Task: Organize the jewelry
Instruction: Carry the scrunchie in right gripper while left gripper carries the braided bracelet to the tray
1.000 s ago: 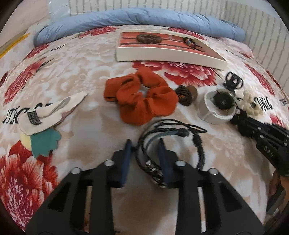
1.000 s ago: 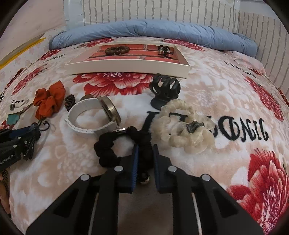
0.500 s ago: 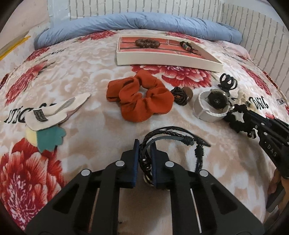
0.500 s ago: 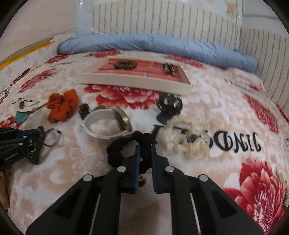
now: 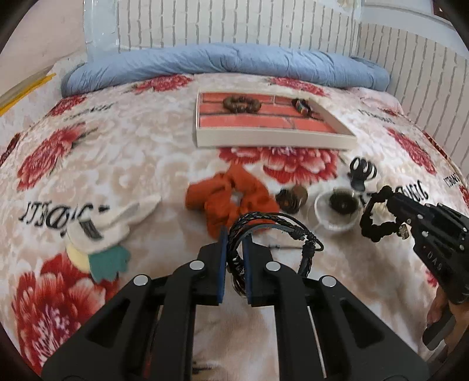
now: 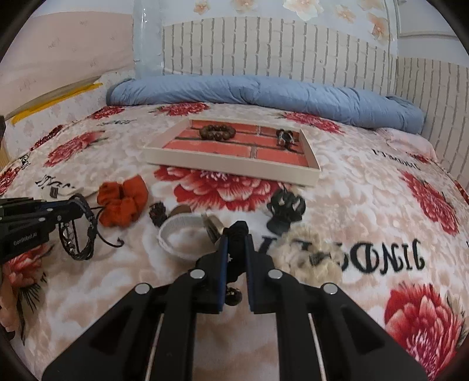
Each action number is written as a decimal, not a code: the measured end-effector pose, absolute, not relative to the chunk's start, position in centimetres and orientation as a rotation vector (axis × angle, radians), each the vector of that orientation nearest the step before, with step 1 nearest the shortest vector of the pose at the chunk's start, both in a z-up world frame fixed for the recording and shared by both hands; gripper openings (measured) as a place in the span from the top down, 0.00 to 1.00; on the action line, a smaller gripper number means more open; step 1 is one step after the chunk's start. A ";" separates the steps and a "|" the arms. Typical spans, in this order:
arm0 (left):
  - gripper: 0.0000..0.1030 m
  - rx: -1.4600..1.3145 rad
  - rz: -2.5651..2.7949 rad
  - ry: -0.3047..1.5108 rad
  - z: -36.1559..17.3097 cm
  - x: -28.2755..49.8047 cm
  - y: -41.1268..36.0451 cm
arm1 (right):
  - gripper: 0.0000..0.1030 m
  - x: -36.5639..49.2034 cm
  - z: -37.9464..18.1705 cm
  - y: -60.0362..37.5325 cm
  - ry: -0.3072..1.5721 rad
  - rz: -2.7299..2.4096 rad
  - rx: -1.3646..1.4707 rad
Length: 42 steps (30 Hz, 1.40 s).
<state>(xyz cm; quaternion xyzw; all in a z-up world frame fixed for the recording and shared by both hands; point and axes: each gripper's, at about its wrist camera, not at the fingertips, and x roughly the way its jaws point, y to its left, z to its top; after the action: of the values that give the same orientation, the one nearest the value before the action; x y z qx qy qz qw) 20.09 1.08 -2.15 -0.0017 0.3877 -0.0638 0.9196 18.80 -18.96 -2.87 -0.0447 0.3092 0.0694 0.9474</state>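
— So, what does each gripper have?
— Left gripper (image 5: 234, 249) is clamped on the black cord bracelet (image 5: 272, 225), right gripper (image 6: 236, 249) on the black scrunchie (image 6: 237, 231); both hang above the bed (image 6: 366, 205).
— And the tray (image 6: 231, 168)?
— Farther back, with a bead bracelet (image 6: 217, 132) inside.

A bed (image 6: 366, 205) fills the scene, covered by a cream blanket (image 5: 140, 152) printed with red flowers and black lettering. A rolled blue quilt (image 6: 263, 93) lies along its far edge. Behind it stands a white brick-patterned wall (image 6: 278, 47), with pale floral wallpaper (image 6: 293, 7) above. Lighting is soft and even.
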 end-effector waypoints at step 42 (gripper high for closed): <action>0.92 0.047 -0.035 0.920 -2.0 52.1 -2.3 | 0.89 50.6 -2.4 -22.6 0.823 0.010 -0.020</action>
<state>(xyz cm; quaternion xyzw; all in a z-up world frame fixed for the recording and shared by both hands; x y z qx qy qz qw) 52.11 -2.27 -1.97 0.0227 0.4438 -0.0167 0.8957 50.58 -22.60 -2.35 -0.0099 0.3998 0.0050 0.9165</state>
